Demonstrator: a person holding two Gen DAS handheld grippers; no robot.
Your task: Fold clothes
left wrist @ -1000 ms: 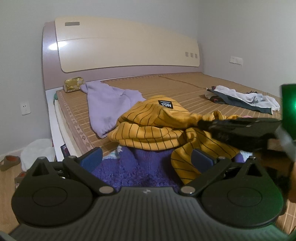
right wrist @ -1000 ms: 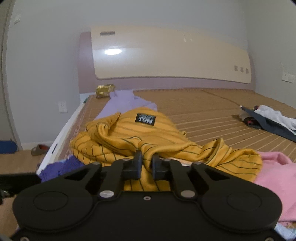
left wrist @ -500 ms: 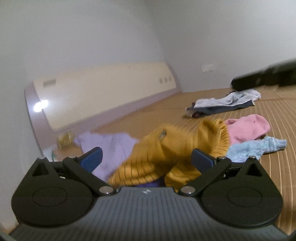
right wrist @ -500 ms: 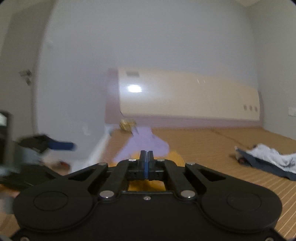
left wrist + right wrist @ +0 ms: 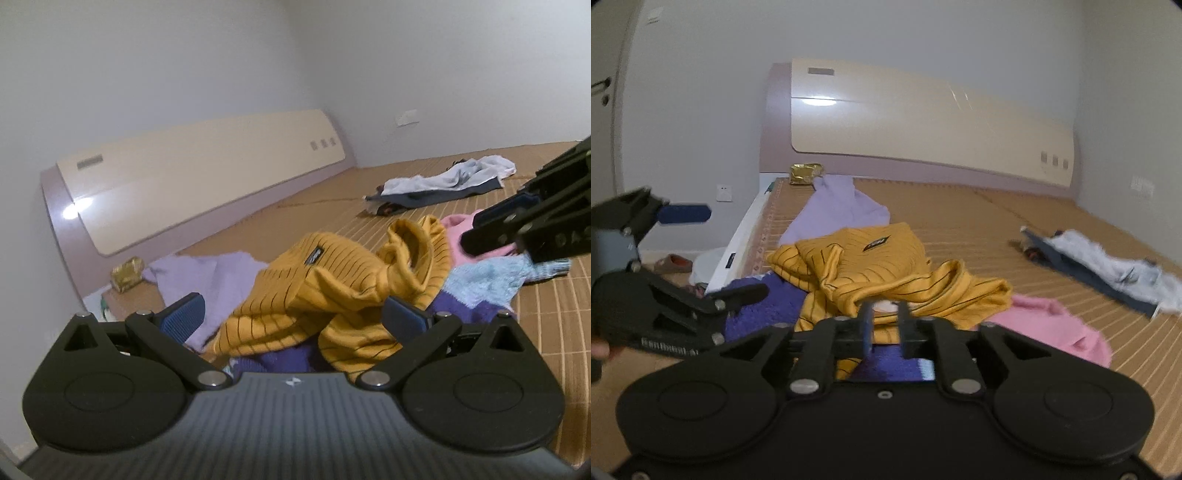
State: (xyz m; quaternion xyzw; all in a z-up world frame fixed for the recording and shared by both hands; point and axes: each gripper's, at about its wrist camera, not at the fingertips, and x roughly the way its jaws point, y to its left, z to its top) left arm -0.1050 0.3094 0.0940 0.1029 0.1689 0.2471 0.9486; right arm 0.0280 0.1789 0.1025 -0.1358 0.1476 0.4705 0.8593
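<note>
A yellow striped garment [image 5: 332, 288] [image 5: 886, 266] lies crumpled on top of a pile on the bed, over a dark purple knit [image 5: 280, 362] [image 5: 761, 302]. My left gripper [image 5: 295, 314] [image 5: 720, 253] hovers open just short of the pile's left side, with nothing between its blue pads [image 5: 184, 314]. My right gripper [image 5: 885, 325] [image 5: 535, 229] hangs above the pile's near edge. Its jaws are opening, a narrow gap shows between them, and no cloth is in it.
A pink garment [image 5: 1052, 328] and a light blue knit [image 5: 491, 280] lie on the right of the pile, and a lavender top [image 5: 838, 210] behind it. White and dark clothes [image 5: 1108, 269] lie far right on the mat. A gold packet [image 5: 807, 173] sits by the headboard [image 5: 923, 122]. A slipper [image 5: 672, 264] is on the floor.
My right gripper lifted back from the yellow garment, and its jaws went from nearly shut to slightly parted. The left gripper rolled and shifted sideways, still open.
</note>
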